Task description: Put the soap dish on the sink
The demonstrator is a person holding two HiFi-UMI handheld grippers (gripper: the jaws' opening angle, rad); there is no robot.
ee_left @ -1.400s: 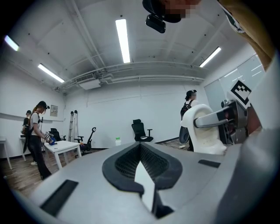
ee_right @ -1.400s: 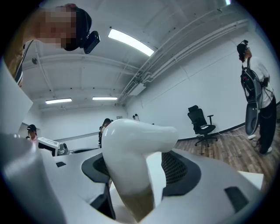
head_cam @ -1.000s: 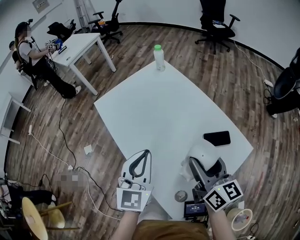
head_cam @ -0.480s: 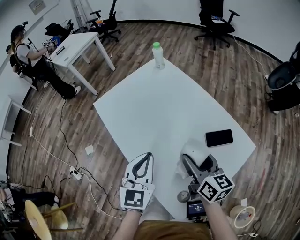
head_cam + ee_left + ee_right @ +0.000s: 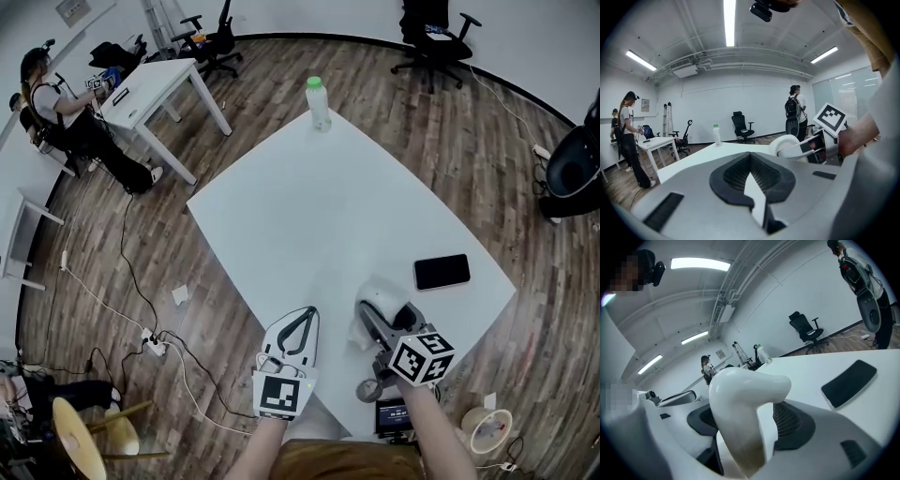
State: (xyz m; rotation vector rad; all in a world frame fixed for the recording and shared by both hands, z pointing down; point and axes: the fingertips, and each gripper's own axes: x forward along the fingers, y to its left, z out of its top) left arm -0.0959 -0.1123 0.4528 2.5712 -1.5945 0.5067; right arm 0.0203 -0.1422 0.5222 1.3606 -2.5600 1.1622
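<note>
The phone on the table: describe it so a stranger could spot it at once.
Start at the big white table. Near its right edge, just beyond the right gripper, lies the phone. It is the only flat black slab there; the bottle at the far corner stands upright.

Open table (image 5: 319, 206) middle; phone (image 5: 442, 271) near right edge, bottle (image 5: 318, 105) at far corner.

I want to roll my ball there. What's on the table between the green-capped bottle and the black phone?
Nothing. In the head view, the table is bare white between the bottle and the phone.
</note>
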